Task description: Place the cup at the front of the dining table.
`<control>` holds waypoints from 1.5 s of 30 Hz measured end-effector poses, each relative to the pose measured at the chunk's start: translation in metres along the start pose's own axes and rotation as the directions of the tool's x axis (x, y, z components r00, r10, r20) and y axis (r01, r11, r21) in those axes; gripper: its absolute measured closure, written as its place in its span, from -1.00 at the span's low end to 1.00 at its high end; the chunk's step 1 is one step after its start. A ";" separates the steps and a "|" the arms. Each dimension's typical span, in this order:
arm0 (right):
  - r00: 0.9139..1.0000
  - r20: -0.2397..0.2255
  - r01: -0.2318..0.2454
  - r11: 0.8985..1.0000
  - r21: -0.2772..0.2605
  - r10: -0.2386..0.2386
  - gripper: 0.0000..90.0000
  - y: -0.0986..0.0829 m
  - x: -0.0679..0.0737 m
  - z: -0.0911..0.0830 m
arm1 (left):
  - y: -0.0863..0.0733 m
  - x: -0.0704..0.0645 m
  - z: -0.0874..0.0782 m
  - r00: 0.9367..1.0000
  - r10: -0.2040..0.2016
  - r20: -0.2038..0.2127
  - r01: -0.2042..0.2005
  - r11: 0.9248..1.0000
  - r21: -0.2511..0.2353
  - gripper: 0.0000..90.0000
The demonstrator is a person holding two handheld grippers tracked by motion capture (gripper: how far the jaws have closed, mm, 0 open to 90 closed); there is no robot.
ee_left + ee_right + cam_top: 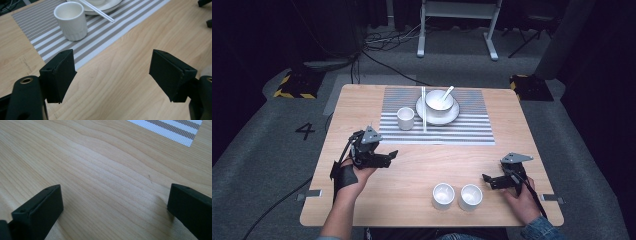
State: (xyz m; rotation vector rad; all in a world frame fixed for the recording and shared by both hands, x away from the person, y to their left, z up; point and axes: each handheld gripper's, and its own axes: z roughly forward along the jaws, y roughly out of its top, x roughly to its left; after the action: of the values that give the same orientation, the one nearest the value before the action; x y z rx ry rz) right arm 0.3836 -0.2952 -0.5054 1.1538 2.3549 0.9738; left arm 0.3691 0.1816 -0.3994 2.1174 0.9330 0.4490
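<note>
Right now both of your claws stand wide open and hold nothing. Your left claw (391, 155) hovers over bare wood just near of the striped placemat (472, 131), and your right claw (486, 179) sits low at the right, just beside the two small white cups (457, 196) at the near edge of the tabletop (422, 165).

Those two cups stand almost touching, so if you go for the right one, the inner jaw could well nudge its neighbour and slide or tip it (glazed ceramic on smooth wood likely offers little friction). They also stand close to the near edge, so a push toward you might send one off.

On the mat, a third cup (70, 20) stands upright, thick-walled, glossy and slightly tapered. Far of it a round plate (452, 116) carries a bowl (439, 100) with a spoon (447, 91) leaning inside, and thin white chopsticks (98, 11) rest across the plate's left rim; a careless sweep there would probably roll them off.
</note>
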 end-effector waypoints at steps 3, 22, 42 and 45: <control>1.000 0.000 0.000 1.000 0.000 0.000 -0.99 0.000 0.000 0.000 | -0.008 -0.003 -0.003 1.000 0.016 0.008 -0.016 1.000 0.022 -0.53; 1.000 0.000 0.000 1.000 0.000 0.000 -0.99 0.000 0.000 0.000 | -0.065 -0.016 -0.022 1.000 0.006 0.019 -0.006 1.000 0.007 -0.55; 1.000 0.000 0.002 1.000 0.000 -0.002 -0.99 0.000 0.000 0.000 | -0.100 -0.029 -0.015 0.998 -0.052 0.022 0.051 0.998 0.043 -0.58; 1.000 0.000 0.002 1.000 0.000 -0.002 -0.99 0.000 0.000 0.000 | -0.102 -0.028 -0.012 0.997 -0.063 0.034 0.061 0.996 0.072 -0.58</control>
State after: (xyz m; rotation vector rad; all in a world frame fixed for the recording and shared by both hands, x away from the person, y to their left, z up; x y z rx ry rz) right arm 0.3835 -0.2954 -0.5054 1.1511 2.3559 0.9737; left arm 0.2950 0.2119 -0.4695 2.1464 1.0042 0.3494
